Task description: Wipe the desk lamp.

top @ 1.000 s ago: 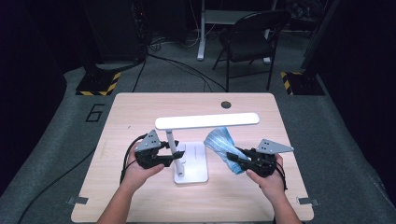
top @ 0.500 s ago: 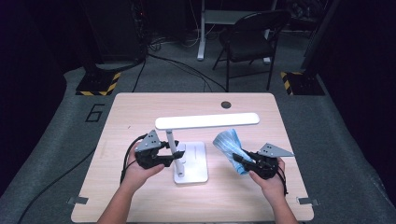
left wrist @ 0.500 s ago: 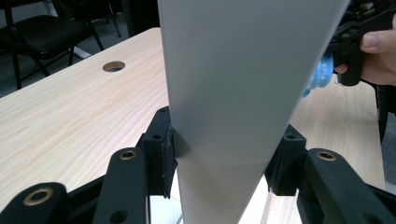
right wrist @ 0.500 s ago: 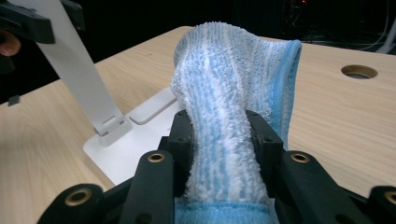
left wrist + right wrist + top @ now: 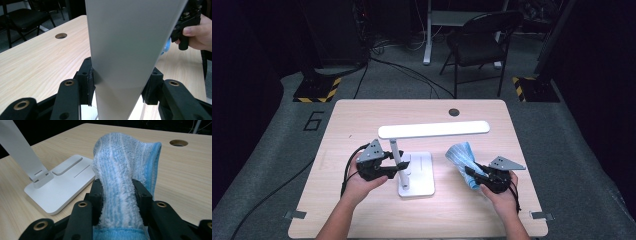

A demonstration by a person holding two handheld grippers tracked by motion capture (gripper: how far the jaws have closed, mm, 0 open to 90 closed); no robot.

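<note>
Wood tabletop [image 5: 362, 120] bears a lamp [image 5: 432, 130], left gripper [image 5: 398, 167] clamping its post, right gripper [image 5: 471, 176] pinching a cloth [image 5: 462, 155].

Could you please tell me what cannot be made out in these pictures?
- Left gripper view: the white desk lamp's flat stem hides the table behind it.
- High view: the blue-and-white striped terry cloth is too small to show its weave.
- Right gripper view: the cloth's lower end is cut off by the bottom edge.

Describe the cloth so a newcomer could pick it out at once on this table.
Start at the white desk lamp standing mid-table on the wooden table. Just right of its base, the right gripper is shut on a bunched cloth. It is the one soft thing there: fluffy terry with light blue and white stripes.
</note>
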